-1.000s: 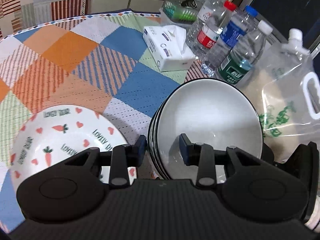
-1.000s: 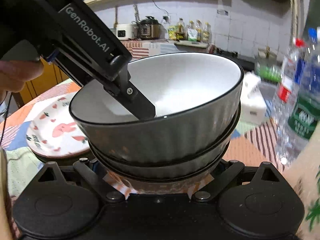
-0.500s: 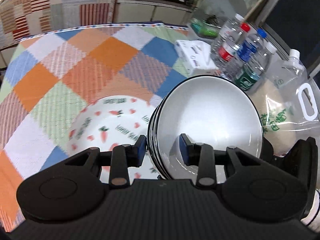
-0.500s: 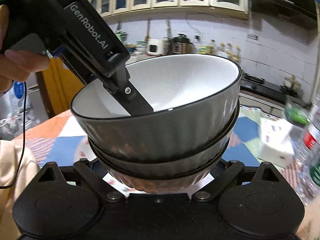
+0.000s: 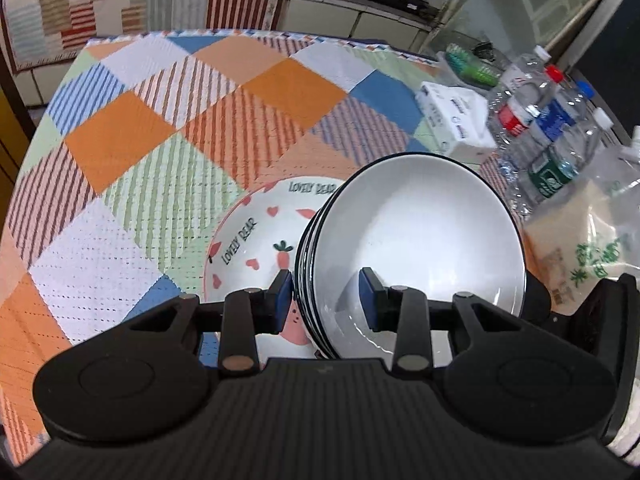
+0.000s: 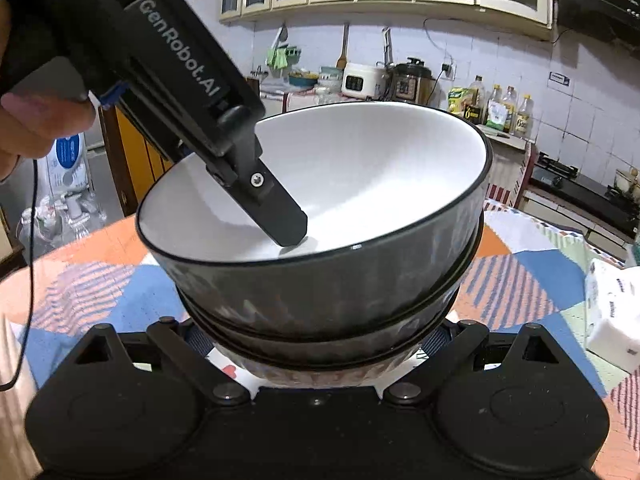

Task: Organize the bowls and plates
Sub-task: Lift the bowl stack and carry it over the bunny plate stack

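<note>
A stack of dark ribbed bowls (image 5: 416, 240) with white insides hangs above the checked tablecloth, held from both sides. My left gripper (image 5: 326, 296) is shut on the stack's near rim, one pad outside and one inside the top bowl. In the right wrist view the bowl stack (image 6: 320, 208) fills the middle, and my right gripper (image 6: 316, 340) is shut around the bottom bowl, with a blue pad on each side of its base. The left gripper's finger (image 6: 280, 216) reaches down into the top bowl. A white plate with carrots and hearts (image 5: 256, 240) lies on the cloth, partly hidden behind the stack.
A tissue box (image 5: 456, 120), several water bottles (image 5: 552, 132) and a clear plastic bag (image 5: 592, 240) stand at the table's right side. A person's hand (image 6: 36, 120) holds the left gripper. The round table's far edge (image 5: 240, 34) faces a striped bench.
Both grippers have carried the bowl stack across the table, away from the bottles. The carrot plate, earlier beside the stack, is now partly behind it. Neither grip has changed.
</note>
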{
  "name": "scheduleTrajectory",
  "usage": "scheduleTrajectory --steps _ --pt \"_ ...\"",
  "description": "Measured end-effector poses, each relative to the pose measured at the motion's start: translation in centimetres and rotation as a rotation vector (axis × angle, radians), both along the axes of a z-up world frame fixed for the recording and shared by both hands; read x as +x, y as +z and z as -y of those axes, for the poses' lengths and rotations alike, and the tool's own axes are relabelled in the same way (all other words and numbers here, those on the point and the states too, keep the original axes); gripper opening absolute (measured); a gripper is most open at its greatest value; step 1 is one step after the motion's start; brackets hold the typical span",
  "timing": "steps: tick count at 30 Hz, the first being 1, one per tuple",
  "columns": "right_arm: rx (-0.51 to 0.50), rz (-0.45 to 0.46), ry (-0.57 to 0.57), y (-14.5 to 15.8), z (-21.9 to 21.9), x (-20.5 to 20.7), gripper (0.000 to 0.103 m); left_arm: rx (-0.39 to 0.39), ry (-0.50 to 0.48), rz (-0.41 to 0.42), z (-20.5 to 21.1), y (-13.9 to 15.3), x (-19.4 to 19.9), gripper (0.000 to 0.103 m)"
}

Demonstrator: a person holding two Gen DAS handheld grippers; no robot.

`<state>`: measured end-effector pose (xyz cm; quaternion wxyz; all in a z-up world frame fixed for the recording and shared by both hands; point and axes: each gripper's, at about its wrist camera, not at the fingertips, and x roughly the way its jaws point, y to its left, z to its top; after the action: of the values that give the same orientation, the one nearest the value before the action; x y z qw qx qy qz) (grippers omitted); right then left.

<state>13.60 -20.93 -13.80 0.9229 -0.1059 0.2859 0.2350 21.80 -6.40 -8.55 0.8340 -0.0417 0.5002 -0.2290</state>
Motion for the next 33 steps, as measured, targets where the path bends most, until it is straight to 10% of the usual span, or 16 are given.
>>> scheduleTrajectory --steps 33 --pt "-0.034 -0.126 -0.015 -2.6 -0.8 3.1 0.098 -0.004 0.104 0.021 0.0 -4.0 1.0 0.034"
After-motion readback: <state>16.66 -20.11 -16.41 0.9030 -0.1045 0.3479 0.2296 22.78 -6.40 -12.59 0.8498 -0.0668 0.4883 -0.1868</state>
